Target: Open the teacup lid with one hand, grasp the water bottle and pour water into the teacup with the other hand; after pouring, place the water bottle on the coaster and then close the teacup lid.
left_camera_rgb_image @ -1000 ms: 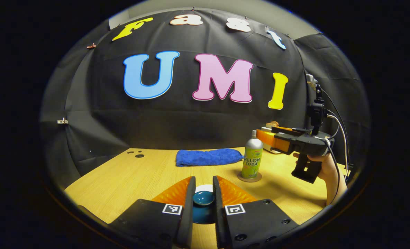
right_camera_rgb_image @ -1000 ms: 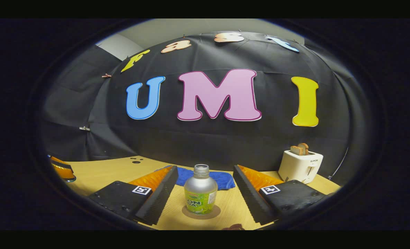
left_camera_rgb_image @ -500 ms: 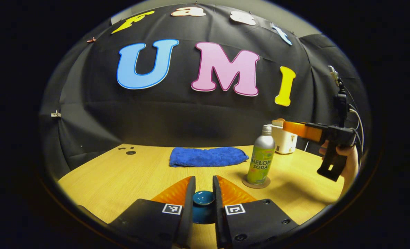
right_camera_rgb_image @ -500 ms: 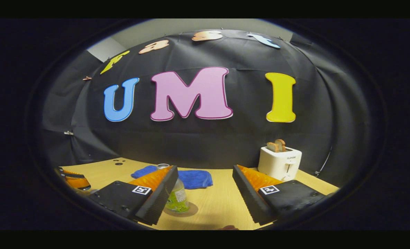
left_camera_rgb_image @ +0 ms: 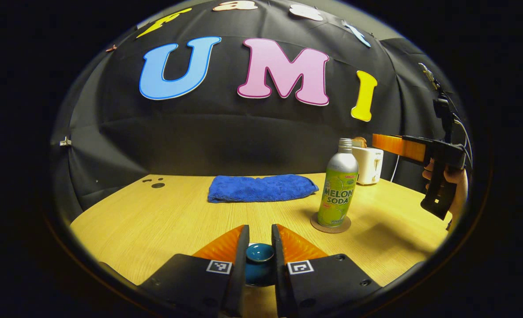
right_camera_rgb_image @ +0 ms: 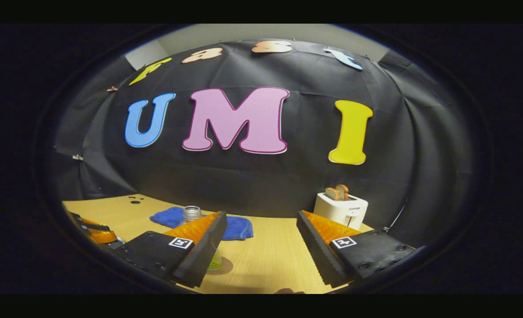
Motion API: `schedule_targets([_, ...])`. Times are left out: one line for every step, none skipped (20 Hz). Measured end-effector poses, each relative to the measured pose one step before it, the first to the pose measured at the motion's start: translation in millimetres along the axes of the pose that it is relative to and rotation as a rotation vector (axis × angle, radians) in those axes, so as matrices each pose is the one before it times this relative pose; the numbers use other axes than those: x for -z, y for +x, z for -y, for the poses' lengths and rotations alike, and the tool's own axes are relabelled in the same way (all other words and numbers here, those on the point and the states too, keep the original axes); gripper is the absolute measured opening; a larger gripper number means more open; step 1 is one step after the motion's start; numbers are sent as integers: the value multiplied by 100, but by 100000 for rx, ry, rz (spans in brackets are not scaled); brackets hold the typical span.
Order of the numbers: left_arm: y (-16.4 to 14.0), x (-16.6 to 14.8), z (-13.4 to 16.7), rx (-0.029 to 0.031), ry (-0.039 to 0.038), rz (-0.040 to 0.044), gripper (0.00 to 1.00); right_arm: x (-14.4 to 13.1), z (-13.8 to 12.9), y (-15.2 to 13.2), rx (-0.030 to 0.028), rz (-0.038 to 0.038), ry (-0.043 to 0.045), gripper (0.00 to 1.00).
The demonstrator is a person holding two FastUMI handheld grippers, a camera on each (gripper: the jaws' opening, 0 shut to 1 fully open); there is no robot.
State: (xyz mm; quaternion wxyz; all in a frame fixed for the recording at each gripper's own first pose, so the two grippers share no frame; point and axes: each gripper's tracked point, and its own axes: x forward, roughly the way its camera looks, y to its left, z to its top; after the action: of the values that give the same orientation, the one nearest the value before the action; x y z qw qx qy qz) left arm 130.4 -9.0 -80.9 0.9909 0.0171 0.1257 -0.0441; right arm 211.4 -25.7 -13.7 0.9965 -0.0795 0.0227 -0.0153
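Note:
In the left gripper view my left gripper [left_camera_rgb_image: 259, 247] is shut on the knob of the dark teal teacup lid [left_camera_rgb_image: 259, 253]; the fingers hide what lies under the lid. The green and silver water bottle [left_camera_rgb_image: 338, 190] stands upright on a round brown coaster [left_camera_rgb_image: 330, 223], ahead and to the right. Beyond it a hand holds my right gripper [left_camera_rgb_image: 391, 145] up in the air. In the right gripper view my right gripper [right_camera_rgb_image: 259, 238] is open and holds nothing. Its left finger hides most of the bottle [right_camera_rgb_image: 192, 213], beside the coaster [right_camera_rgb_image: 224, 266].
A folded blue towel [left_camera_rgb_image: 261, 188] lies at the back of the wooden table [left_camera_rgb_image: 155, 216]. A white toaster [right_camera_rgb_image: 341, 210] with toast in it stands at the back right. The left gripper's orange finger [right_camera_rgb_image: 96, 233] shows at the left edge of the right gripper view.
The right gripper has swung right, so the bottle slid from between its fingers to behind its left finger. In the left gripper view the white rim behind the lid is gone and the bottle looks nearer.

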Motion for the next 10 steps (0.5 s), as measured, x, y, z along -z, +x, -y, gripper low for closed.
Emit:
schedule_targets([234, 327, -20, -97, 454, -1161, 31, -27, -72, 39, 428, 232, -2947, 98])
schedule_targets([188, 248, -219, -691, 165, -947, 31, 54, -365, -54, -122, -147, -2494, 98])
schedule_targets([126, 228, -104, -529, -226, -864, 31, 73, -426, 12, -636, -111, -1859, 96])
schedule_targets([80, 251, -65, -167, -442, -792, 31, 108, -452, 53, -427, -249, -1628, 98])
schedule_targets([75, 326, 21, 184, -599, -852, 31, 270, -401, 185, -95, -988, -1704, 98])
schedule_targets([-16, 200, -170, -645, -753, -841, 31, 413, -339, 35, -237, -1365, -1444, 98])
schedule_targets([-9, -146, -131, -119, 134, 618, 31, 181, -343, 85, -628, -820, -944, 99])
schedule_targets([50, 37, -74, -137, 49, 98, 32, 1, -296, 17, -445, -301, -333, 96])
schedule_targets([-138, 63, 51, 234, 27, -125, 32, -195, -120, -67, -130, 597, 462, 98])
schedule_targets([-21, 22, 59, 370, 105, -189, 33, -359, -80, -96, -200, 1033, 895, 98])
